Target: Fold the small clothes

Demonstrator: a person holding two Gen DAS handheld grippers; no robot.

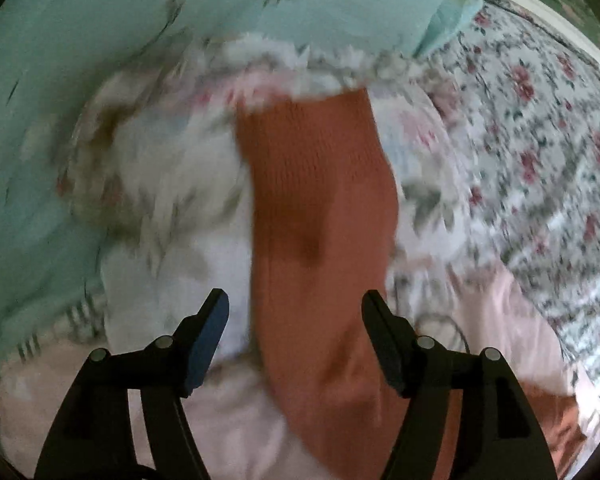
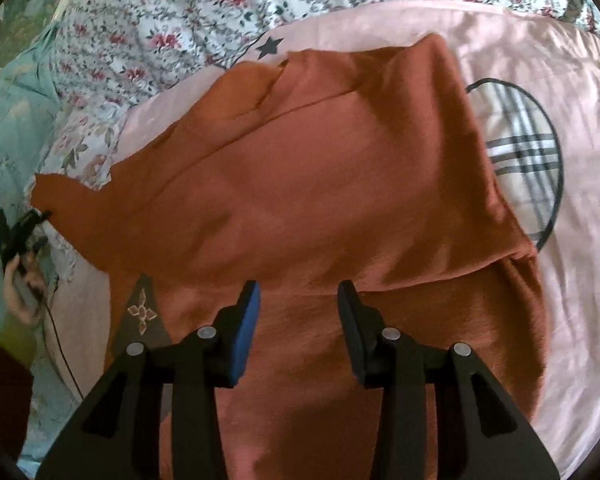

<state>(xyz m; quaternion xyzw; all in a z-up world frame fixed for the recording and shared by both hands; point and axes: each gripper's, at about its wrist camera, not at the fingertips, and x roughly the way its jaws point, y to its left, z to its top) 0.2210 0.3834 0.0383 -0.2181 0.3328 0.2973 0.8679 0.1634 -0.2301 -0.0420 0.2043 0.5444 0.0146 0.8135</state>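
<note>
A rust-orange knit garment (image 2: 320, 184) lies spread on a pink sheet (image 2: 572, 240), partly folded over itself. One long part of it (image 1: 320, 200) runs away from my left gripper (image 1: 295, 298). That gripper stands open above the cloth, with its pads clear of it. My right gripper (image 2: 299, 286) is also open and hovers over the near part of the garment, gripping nothing. At the far left of the right wrist view, a hand (image 2: 20, 292) holds the left gripper by the garment's outstretched end (image 2: 48, 188). The left wrist view is blurred.
A white quilt with red flowers (image 2: 180, 12) lies beyond the pink sheet. Teal floral bedding (image 1: 100, 60) and a pale floral pillow (image 1: 160, 168) lie at the left. A plaid circle print (image 2: 528, 160) marks the sheet. A dark patterned triangle (image 2: 142, 312) lies beside the garment.
</note>
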